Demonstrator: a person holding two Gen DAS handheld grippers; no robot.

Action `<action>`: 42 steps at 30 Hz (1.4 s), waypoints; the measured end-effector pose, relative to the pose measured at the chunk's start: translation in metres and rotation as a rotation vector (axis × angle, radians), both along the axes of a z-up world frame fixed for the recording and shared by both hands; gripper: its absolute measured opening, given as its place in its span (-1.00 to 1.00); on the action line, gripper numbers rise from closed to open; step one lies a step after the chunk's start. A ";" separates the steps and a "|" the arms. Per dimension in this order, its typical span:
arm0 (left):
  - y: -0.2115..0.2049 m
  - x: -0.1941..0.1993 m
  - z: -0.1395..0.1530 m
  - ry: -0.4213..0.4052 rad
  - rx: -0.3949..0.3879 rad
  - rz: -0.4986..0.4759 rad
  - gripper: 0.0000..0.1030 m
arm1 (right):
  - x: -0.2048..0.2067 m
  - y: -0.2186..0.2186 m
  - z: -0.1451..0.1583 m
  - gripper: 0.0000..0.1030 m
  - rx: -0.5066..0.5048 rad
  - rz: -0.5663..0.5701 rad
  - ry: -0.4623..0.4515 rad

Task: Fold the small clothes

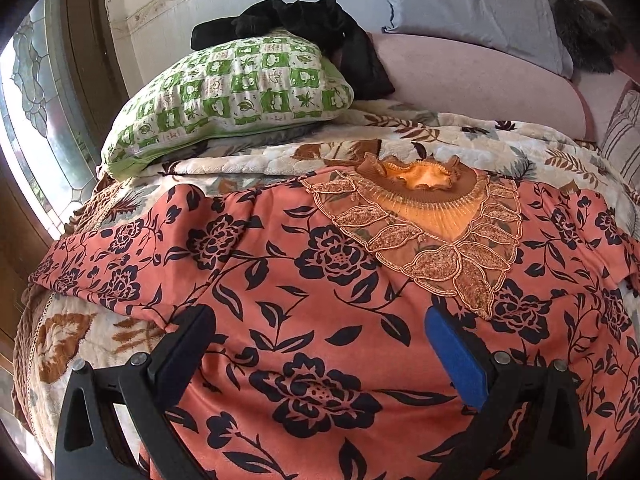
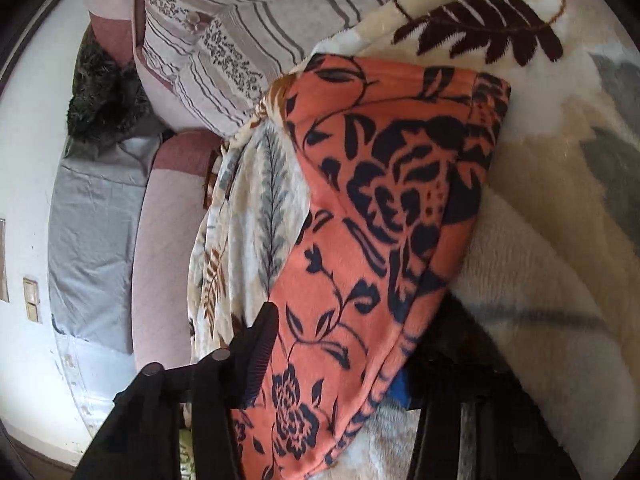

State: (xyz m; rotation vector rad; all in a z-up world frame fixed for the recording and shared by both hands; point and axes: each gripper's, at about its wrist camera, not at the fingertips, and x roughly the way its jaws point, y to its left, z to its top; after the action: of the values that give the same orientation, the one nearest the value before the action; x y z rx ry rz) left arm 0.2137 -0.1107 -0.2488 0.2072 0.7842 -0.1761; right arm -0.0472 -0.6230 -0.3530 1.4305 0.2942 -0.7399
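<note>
An orange-pink top with a dark floral print [image 1: 320,280] lies spread on a leaf-patterned blanket [image 1: 460,140], its embroidered ruffled collar [image 1: 424,208] facing away from me. My left gripper [image 1: 320,344] is open, its fingers wide apart just over the top's lower part. In the right wrist view a sleeve of the same top [image 2: 360,240] runs between the fingers of my right gripper [image 2: 340,352]. The left finger [image 2: 260,344] presses against the sleeve. The right finger is mostly hidden under the cloth.
A green checked pillow [image 1: 232,96] with black clothing [image 1: 320,24] on it lies at the back left. A pink headboard [image 1: 480,72] and grey pillow [image 1: 472,4] stand behind. A striped pillow [image 2: 240,32] lies to the right of the top. A window [image 1: 36,120] is at left.
</note>
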 end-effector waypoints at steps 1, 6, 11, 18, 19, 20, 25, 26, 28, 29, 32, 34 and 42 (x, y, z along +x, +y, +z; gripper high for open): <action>0.002 0.001 0.000 -0.003 -0.001 0.004 1.00 | -0.001 -0.005 -0.001 -0.29 -0.015 -0.021 0.005; 0.019 0.008 0.002 -0.003 -0.020 0.049 1.00 | -0.019 -0.021 -0.004 -0.57 -0.038 -0.118 -0.077; 0.047 0.013 0.006 -0.012 -0.019 0.123 1.00 | 0.024 0.014 0.073 -0.69 -0.275 0.101 -0.163; 0.103 0.019 0.015 -0.051 -0.028 0.253 1.00 | 0.148 0.165 0.152 -0.69 -0.313 0.554 -0.455; 0.111 0.020 0.016 -0.048 -0.034 0.267 1.00 | 0.169 0.189 0.150 -0.69 -0.266 0.604 -0.486; 0.118 0.021 0.016 -0.046 -0.042 0.281 1.00 | 0.190 0.215 0.147 -0.69 -0.228 0.648 -0.499; 0.149 0.029 0.018 -0.045 -0.063 0.350 1.00 | 0.281 0.327 0.120 -0.59 -0.091 0.799 -0.469; 0.156 0.030 0.018 -0.044 -0.066 0.367 1.00 | 0.294 0.348 0.109 -0.24 -0.048 0.837 -0.446; 0.169 0.035 0.018 -0.034 -0.080 0.401 1.00 | 0.319 0.382 0.090 0.92 0.025 0.955 -0.350; 0.175 0.036 0.017 -0.027 -0.092 0.415 1.00 | 0.316 0.400 0.079 0.96 0.043 0.993 -0.319; 0.189 0.038 0.019 -0.019 -0.114 0.452 1.00 | 0.309 0.422 0.075 0.96 -0.023 1.084 -0.312; 0.194 0.039 0.019 -0.015 -0.117 0.472 1.00 | 0.297 0.416 0.079 0.96 -0.066 1.104 -0.355; 0.189 0.039 0.016 0.019 -0.128 0.475 1.00 | 0.274 0.359 0.084 0.92 -0.032 0.972 -0.398</action>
State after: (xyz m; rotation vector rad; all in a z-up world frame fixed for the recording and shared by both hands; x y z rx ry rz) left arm 0.2526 0.0786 -0.2329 -0.1042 0.8176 0.2209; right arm 0.2264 -0.2645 -0.2695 1.1743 0.5936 0.3256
